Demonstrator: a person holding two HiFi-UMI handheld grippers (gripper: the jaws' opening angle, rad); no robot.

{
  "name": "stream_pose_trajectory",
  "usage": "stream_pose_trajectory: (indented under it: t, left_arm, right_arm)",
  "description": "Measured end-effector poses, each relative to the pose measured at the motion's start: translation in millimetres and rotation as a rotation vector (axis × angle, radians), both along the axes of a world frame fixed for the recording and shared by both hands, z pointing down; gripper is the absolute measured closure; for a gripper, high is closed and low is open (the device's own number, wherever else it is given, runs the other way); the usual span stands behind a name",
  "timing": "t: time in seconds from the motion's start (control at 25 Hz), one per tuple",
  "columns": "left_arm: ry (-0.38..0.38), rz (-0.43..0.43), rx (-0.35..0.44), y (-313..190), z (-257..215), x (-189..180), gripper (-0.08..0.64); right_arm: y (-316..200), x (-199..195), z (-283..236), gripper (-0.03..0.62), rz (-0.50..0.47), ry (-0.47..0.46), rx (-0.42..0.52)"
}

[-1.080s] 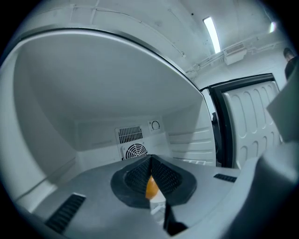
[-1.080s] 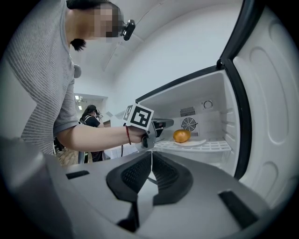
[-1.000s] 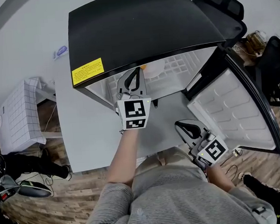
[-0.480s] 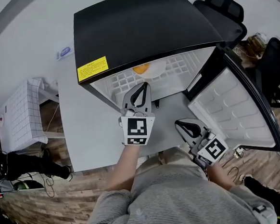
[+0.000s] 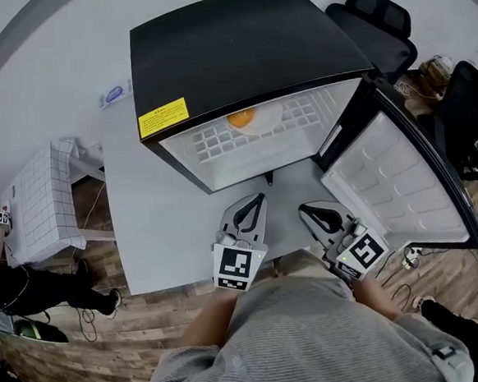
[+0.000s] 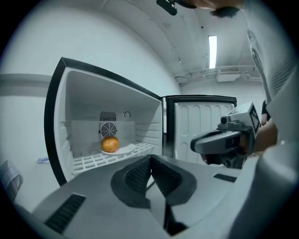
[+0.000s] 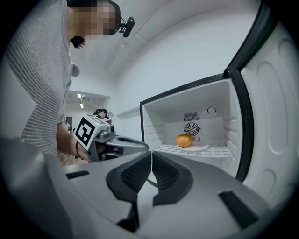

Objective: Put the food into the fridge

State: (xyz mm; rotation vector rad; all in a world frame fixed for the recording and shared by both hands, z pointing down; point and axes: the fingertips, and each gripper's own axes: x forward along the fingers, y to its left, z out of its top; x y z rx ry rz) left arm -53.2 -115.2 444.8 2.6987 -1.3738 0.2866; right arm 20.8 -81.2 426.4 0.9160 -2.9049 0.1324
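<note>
An orange [image 5: 241, 117] [image 6: 110, 144] [image 7: 184, 140] lies on a white plate [image 5: 264, 122] [image 6: 125, 149] [image 7: 198, 148] on the wire shelf of the small black fridge [image 5: 236, 46], whose door [image 5: 403, 185] stands open to the right. My left gripper [image 5: 257, 203] [image 6: 152, 161] is shut and empty, held over the grey table [image 5: 155, 225] in front of the fridge. My right gripper [image 5: 308, 213] [image 7: 152, 156] is shut and empty too, beside the left one near the table's front edge.
A white cloth-covered stand [image 5: 42, 201] sits left of the table. A black office chair [image 5: 382, 14] is behind the fridge at the right. Cables and shoes lie on the wooden floor [image 5: 87, 354]. The open door blocks the right side.
My left gripper has drawn back out of the fridge toward me and now sits near the table's front edge. The orange on its plate stays on the shelf. The right gripper has not moved.
</note>
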Motion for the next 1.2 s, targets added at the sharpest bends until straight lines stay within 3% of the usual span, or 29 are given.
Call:
stream_pose_trajectory:
  t: [0.2, 0.32, 0.68, 1.2]
  left_arm:
    - [0.031, 0.03, -0.102, 44, 25, 4, 0.548]
    - [0.026, 0.037, -0.123, 57, 33, 5, 0.548]
    - [0.046, 0.022, -0.037, 46, 10, 0, 0.549]
    - [0.056, 0.031, -0.037, 46, 11, -1, 0.548]
  right_arm:
    - [8, -3, 0, 0.58, -0.003, 0.008, 0.005]
    - [11, -5, -1, 0.579, -0.003, 0.0, 0.001]
    - [19, -16, -3, 0.58, 0.009, -0.032, -0.01]
    - [23, -11, 2, 0.58, 0.034, 0.039, -0.011]
